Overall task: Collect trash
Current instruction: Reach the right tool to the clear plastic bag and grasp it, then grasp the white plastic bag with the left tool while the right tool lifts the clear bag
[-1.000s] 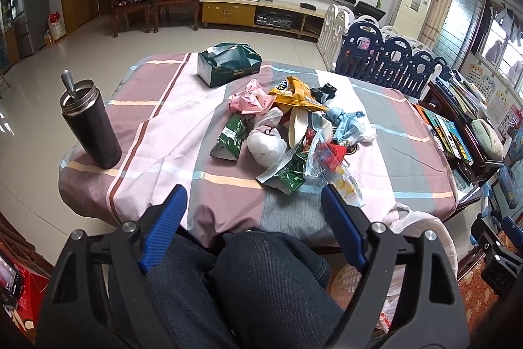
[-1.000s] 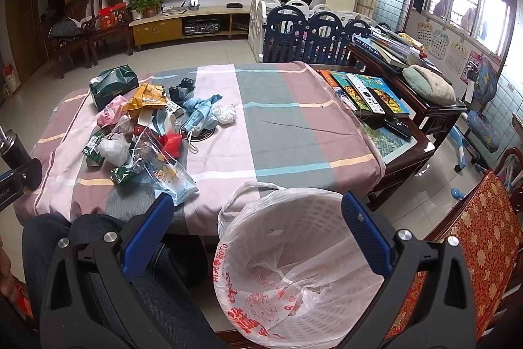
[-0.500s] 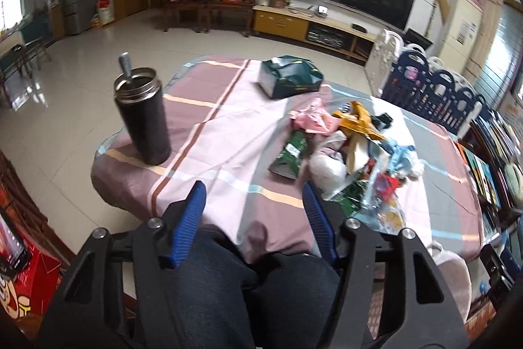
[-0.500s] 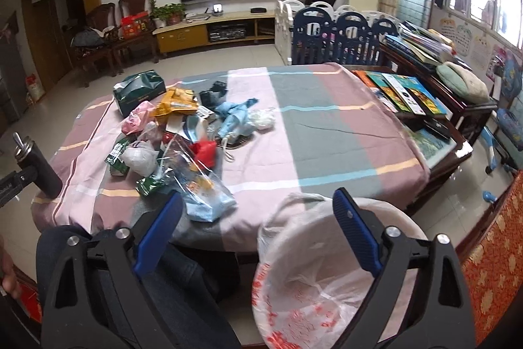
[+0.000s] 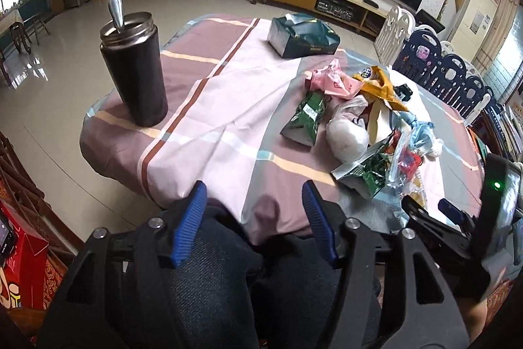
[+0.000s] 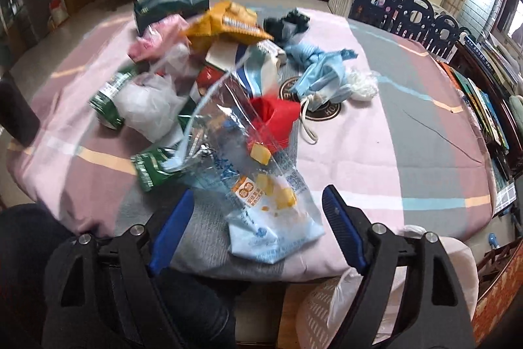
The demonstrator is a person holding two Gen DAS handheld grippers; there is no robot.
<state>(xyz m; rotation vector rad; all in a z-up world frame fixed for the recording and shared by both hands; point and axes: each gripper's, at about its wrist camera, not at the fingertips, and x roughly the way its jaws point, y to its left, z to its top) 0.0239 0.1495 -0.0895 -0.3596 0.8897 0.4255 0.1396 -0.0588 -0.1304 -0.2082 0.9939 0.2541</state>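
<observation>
Change since a second ago: both views are closing on the bench (image 5: 209, 107); the right hand-held gripper (image 6: 258, 211) is now hanging over the near edge of the trash pile instead of the lined bin (image 6: 330, 309).
Black flask (image 5: 134, 71): standing upright at the left end, a metal handle poking from its mouth; not trash, staying put.
Left hand-held gripper (image 5: 253, 201): jaws released, holding nothing, hovering over the person's lap, short of the bench edge.
Green snack packet (image 5: 305, 116): lying flat, left edge of the pile; likely light, crinkly and slick, best pinched at a sealed end.
White knotted bag (image 5: 346, 136): resting just beside the green packet; probably soft, yielding, taking a grip at the bunched top.
Clear printed bag (image 6: 261, 185): lying nearest the right hand-held gripper, between its open jaws in view; thin film, likely slippery and sagging, so gathering a fold is looking wiser than nipping one layer.
Right hand-held gripper state: released, empty.
Lined bin: sitting below the bench's near edge, on the right.
</observation>
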